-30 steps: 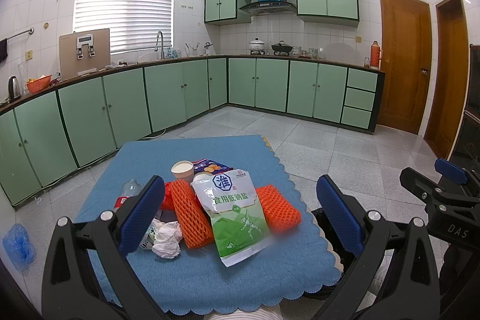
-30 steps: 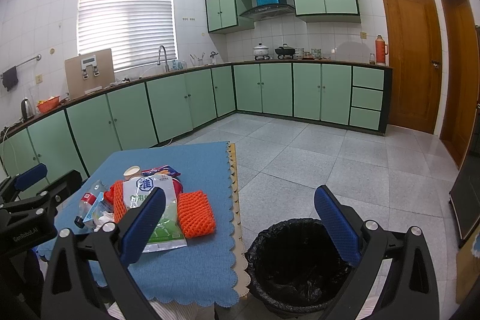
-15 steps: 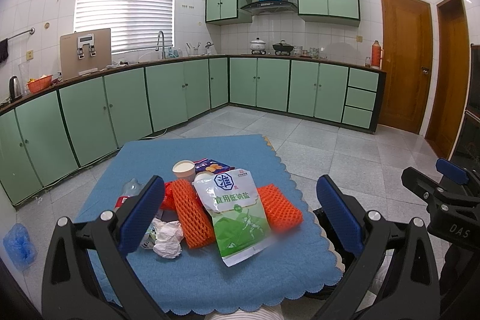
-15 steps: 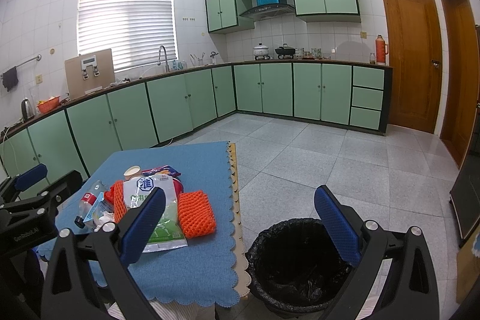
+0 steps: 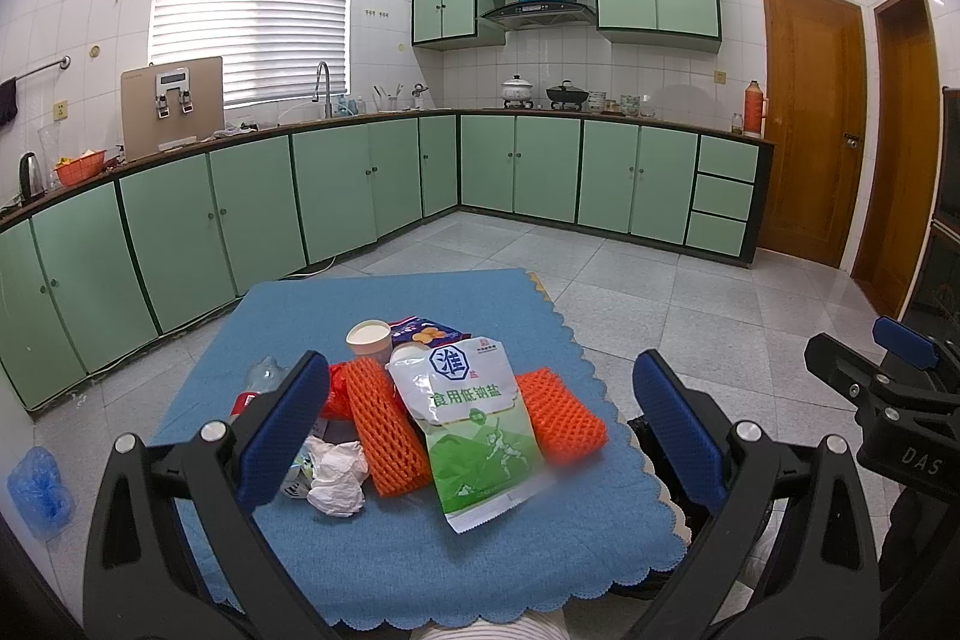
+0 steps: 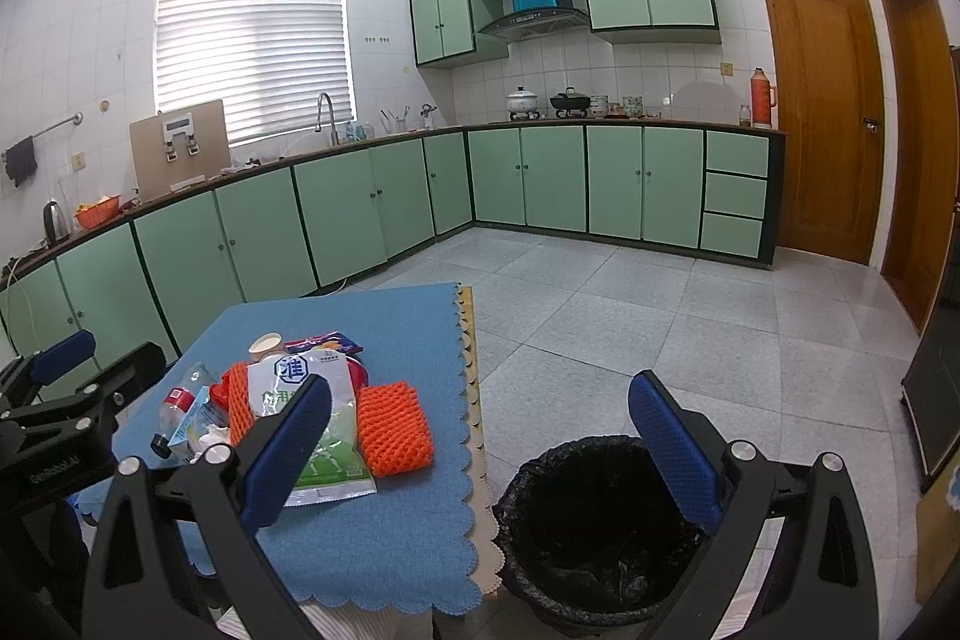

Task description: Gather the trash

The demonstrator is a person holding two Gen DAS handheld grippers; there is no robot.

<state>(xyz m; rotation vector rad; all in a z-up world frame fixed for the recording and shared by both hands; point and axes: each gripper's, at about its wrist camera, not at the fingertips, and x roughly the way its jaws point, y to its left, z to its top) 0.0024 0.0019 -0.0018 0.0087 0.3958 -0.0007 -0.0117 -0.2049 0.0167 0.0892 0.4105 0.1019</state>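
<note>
A pile of trash lies on a blue-clothed table [image 5: 420, 568]: a green and white salt bag [image 5: 474, 424] on top, two orange foam nets [image 5: 384, 427] [image 5: 561, 421], crumpled white tissue [image 5: 336, 478], a paper cup [image 5: 369, 337], a snack wrapper [image 5: 423, 331] and a clear plastic bottle [image 6: 177, 403]. My left gripper [image 5: 480, 424] is open and empty, held near the table's front edge with the pile between its fingers in view. My right gripper [image 6: 480, 442] is open and empty, above the gap between the table and a black-lined trash bin [image 6: 594, 520] on the floor at the table's right.
Green kitchen cabinets [image 5: 336, 196] run along the left and back walls. Two wooden doors [image 5: 810, 118] stand at the right. Grey tiled floor [image 6: 660, 316] spreads beyond the table. A blue plastic bag [image 5: 39, 481] lies on the floor at the left.
</note>
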